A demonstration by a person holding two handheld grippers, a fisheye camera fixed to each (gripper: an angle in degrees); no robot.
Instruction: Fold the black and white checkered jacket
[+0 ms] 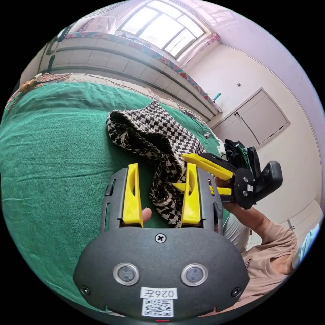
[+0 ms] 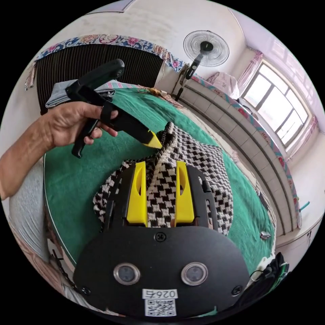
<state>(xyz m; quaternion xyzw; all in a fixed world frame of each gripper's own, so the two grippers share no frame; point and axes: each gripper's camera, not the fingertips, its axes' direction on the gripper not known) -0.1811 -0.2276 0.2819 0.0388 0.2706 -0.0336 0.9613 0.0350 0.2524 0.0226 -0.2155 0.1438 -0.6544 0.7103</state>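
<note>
**A:** What are my tongs doing right now?

**B:** In the left gripper view, my left gripper (image 1: 161, 199) has its yellow jaws spread wide. A hanging strip of the checkered jacket (image 1: 159, 138) drops between them, lying against one jaw and clear of the other, so I'm not clamping it.

**A:** And the other one?

**B:** The right gripper (image 1: 189, 172) reaches in from the side of that view, jaws parted in a wedge with the jacket's edge between them; I cannot tell whether they pinch it. In the right gripper view, its own jaws (image 2: 161, 194) stand apart with jacket cloth in the gap.

**A:** Where's the jacket?

**B:** Bunched on the green cover (image 1: 54, 152), one end lifted. In the right gripper view a hand (image 2: 72, 123) holds the left gripper, its tip touching the jacket's corded edge.
</note>
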